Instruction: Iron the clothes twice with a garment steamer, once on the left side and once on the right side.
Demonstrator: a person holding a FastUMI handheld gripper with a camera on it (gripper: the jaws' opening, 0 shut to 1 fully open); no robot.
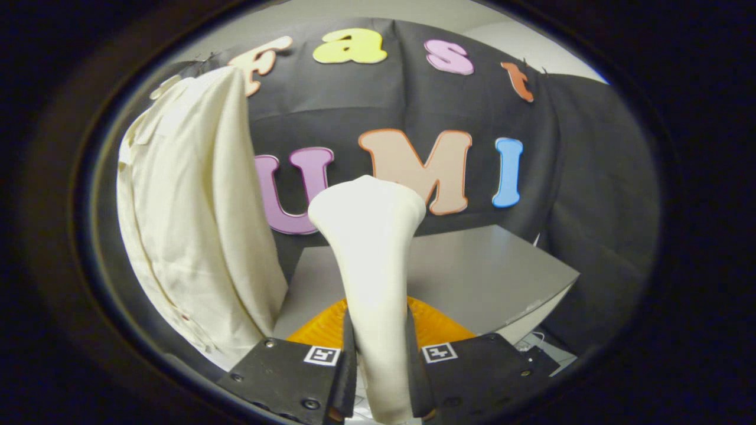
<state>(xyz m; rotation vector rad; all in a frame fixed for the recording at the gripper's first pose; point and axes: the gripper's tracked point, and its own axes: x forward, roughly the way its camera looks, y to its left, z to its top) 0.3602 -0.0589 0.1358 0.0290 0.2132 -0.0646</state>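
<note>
The tongs [381, 378] are clamped on the white garment steamer [372, 265], both fingers pressing its handle; its wide head rises just ahead of them; a cream shirt [195, 218] hangs to the left — beyond the fingers, apart from the steamer; an orange base [434, 324] lies under the handle on the grey counter [490, 271].

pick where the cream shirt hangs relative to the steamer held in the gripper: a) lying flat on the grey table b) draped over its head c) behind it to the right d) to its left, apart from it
d: the shirt hangs left of the steamer, with dark wall cloth showing between them; the gripper is shut on the steamer's handle, above the grey table.
</note>
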